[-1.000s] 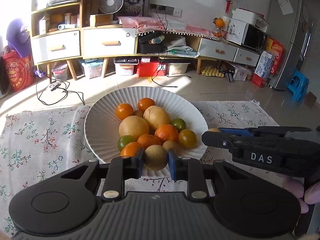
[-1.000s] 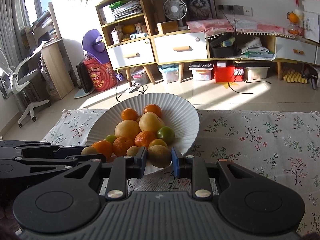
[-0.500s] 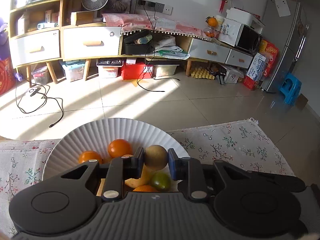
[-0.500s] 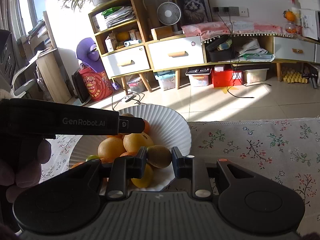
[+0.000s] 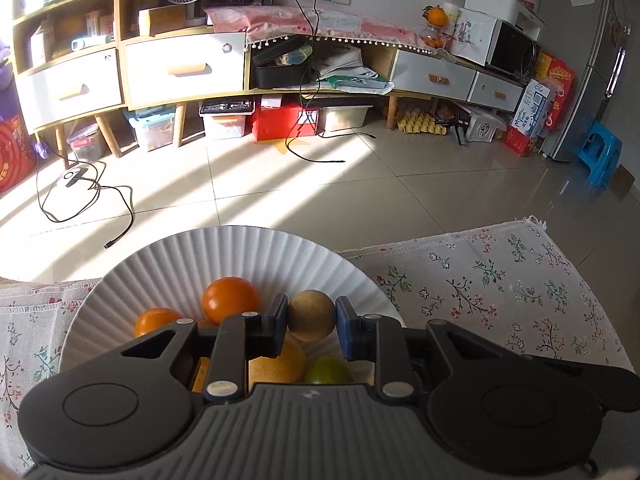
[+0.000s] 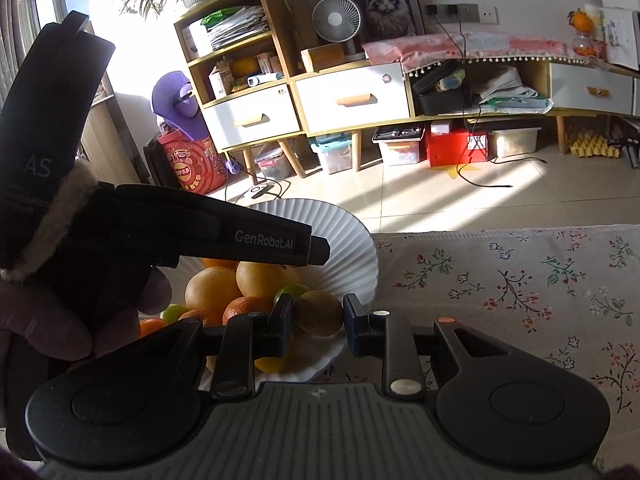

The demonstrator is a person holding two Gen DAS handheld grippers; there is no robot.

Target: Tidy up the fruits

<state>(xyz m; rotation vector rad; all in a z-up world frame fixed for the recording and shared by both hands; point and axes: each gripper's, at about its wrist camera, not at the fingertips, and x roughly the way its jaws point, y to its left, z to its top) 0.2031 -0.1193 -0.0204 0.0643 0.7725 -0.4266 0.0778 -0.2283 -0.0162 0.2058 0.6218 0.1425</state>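
A white ribbed plate (image 5: pixel 240 256) holds several oranges, yellow fruits and green fruits on a floral tablecloth (image 5: pixel 500 288). My left gripper (image 5: pixel 311 320) is shut on a small round brown fruit (image 5: pixel 311 315) and holds it above the plate. My right gripper (image 6: pixel 318 314) is shut on a second brown fruit (image 6: pixel 318 312), lifted over the plate's (image 6: pixel 352 256) right rim. The left gripper's body (image 6: pixel 180 236) crosses the right wrist view above the fruit pile.
The tablecloth (image 6: pixel 520 280) stretches to the right of the plate. Beyond the table edge lies a tiled floor with cables, then low cabinets (image 5: pixel 184 68) with drawers and storage boxes. A blue stool (image 5: pixel 600 156) stands far right.
Both grippers have lifted their brown fruits up from the plate. The left gripper has risen higher and tipped forward; it now crosses above the pile in the right wrist view.
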